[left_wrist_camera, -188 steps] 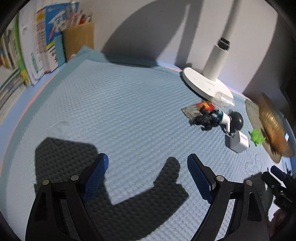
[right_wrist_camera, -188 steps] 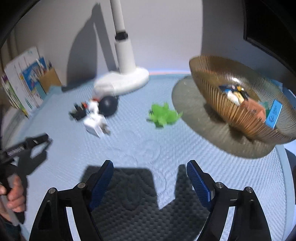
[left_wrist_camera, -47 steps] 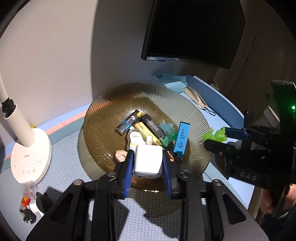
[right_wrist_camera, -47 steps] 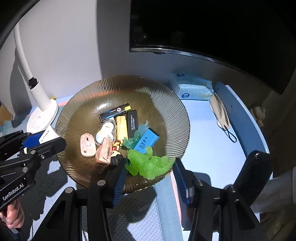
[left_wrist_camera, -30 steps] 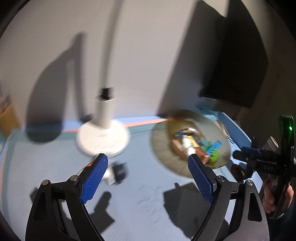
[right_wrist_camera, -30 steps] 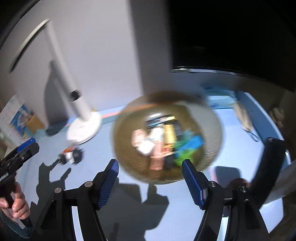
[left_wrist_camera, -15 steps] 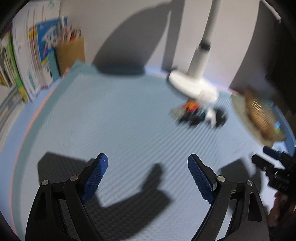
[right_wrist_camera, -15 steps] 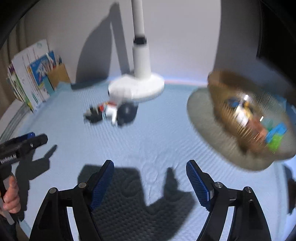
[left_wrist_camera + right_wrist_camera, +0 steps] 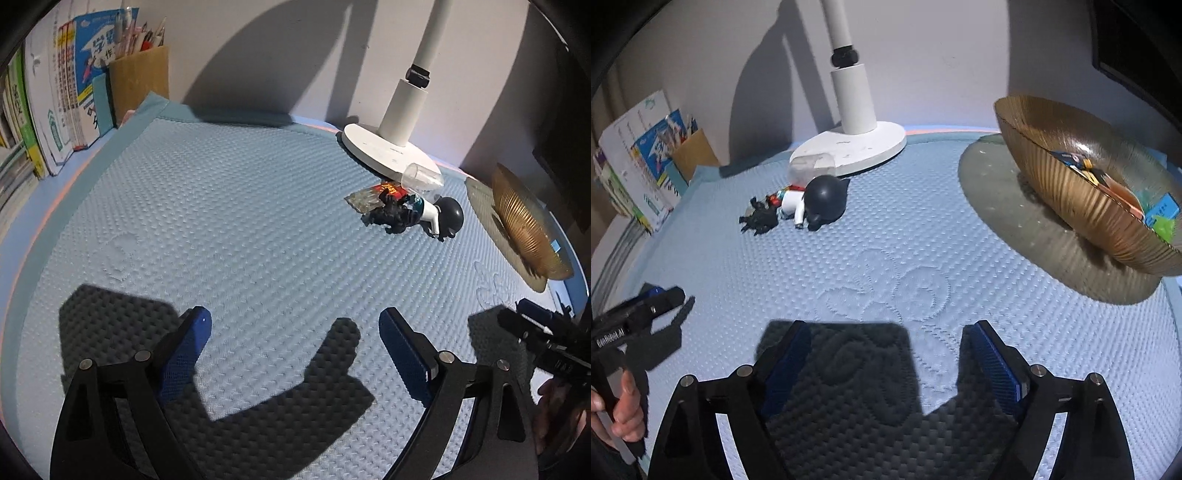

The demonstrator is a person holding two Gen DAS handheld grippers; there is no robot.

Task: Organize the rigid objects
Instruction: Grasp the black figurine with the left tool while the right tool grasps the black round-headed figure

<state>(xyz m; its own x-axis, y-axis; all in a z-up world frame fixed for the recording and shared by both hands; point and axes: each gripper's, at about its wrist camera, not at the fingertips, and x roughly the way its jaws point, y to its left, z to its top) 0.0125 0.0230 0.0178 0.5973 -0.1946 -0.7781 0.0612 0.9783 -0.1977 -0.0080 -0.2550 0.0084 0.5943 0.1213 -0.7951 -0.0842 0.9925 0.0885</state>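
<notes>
Books (image 9: 55, 107) and a cardboard pen holder (image 9: 138, 79) are standing at the far left edge of the blue textured mat (image 9: 221, 221). The left gripper (image 9: 293, 354) is hovering over bare mat, its blue fingers spread wide and carrying nothing. Further right, a small pile is lying just in front of the white lamp base (image 9: 849, 147): a black spiky figure (image 9: 759, 218), a white earbud case (image 9: 794, 206) and a black round figure (image 9: 825, 201), all touching. The right gripper (image 9: 886, 354) is likewise hanging over the mat, spread apart and empty. At the far right, the amber ribbed bowl (image 9: 1071, 184) is holding several small items.
</notes>
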